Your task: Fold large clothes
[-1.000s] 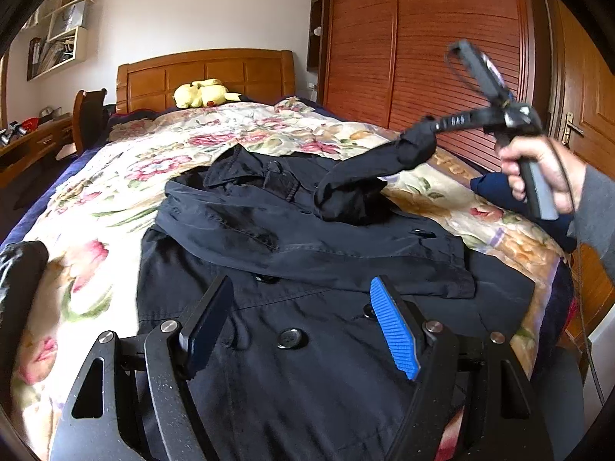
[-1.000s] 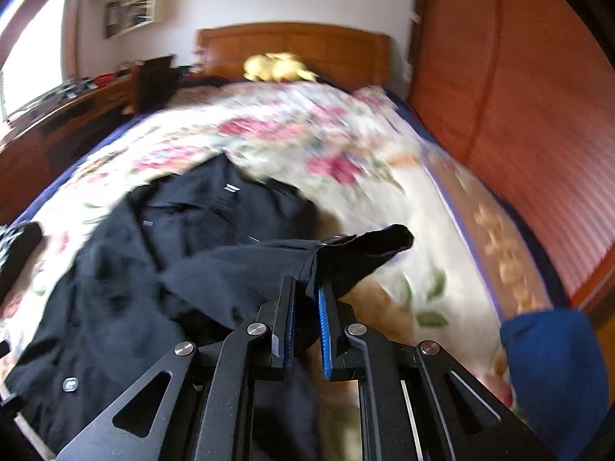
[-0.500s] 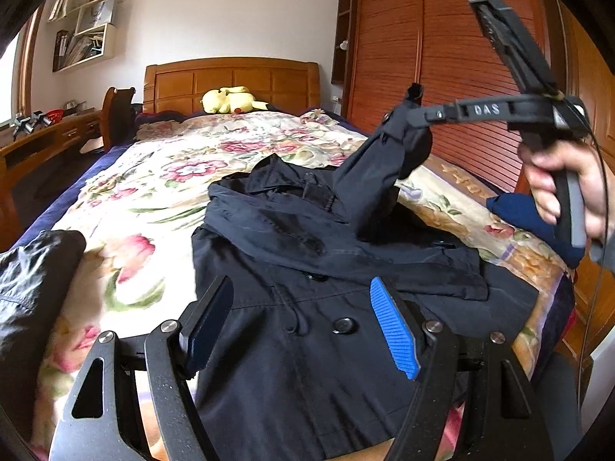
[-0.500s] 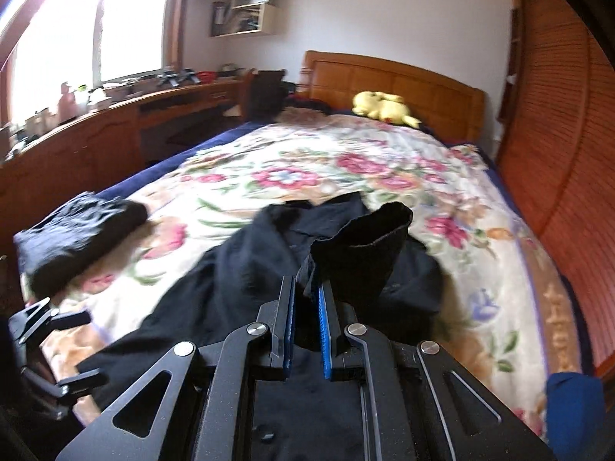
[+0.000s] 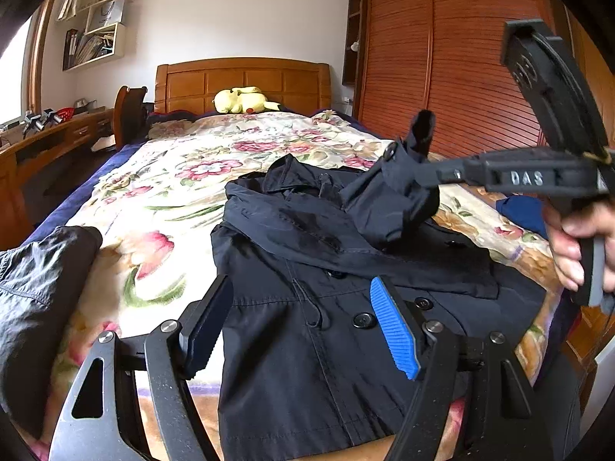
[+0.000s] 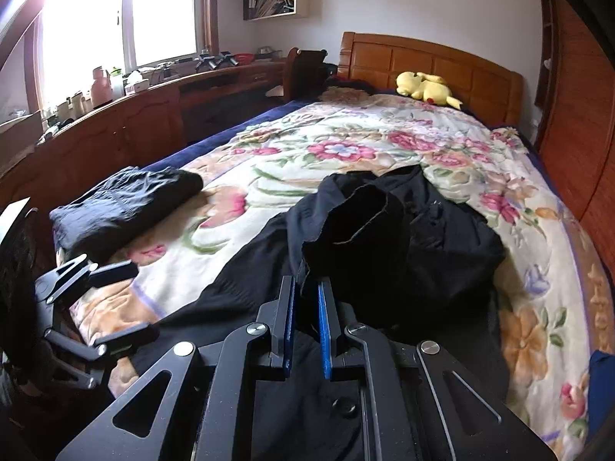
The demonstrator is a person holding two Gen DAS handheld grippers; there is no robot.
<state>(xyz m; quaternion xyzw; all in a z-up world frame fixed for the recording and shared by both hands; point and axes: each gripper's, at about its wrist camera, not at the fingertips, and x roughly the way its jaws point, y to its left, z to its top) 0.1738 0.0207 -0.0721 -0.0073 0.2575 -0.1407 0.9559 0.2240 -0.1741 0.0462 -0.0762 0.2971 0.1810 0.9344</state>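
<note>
A large black coat [image 5: 307, 326] with round buttons lies spread on the floral bedspread [image 5: 173, 176], its upper part folded over. My right gripper [image 6: 306, 288] is shut on the coat's sleeve cuff [image 6: 357, 223] and holds it lifted above the coat body; it also shows in the left wrist view [image 5: 419, 165] at the right, over the coat. My left gripper [image 5: 300, 319] is open and empty, low over the coat's hem near the foot of the bed. It shows in the right wrist view [image 6: 111, 299] at the left.
A folded dark garment [image 6: 127, 203] lies at the bed's left edge. A yellow plush toy [image 5: 242, 100] sits by the wooden headboard. A wooden wardrobe [image 5: 461, 57] stands on the right, a desk [image 6: 134, 115] on the left. A blue item [image 5: 519, 211] lies at the bed's right edge.
My right gripper has carried the sleeve from the coat's right side leftward and over the coat body. My left gripper stays open and has drawn back toward the hem.
</note>
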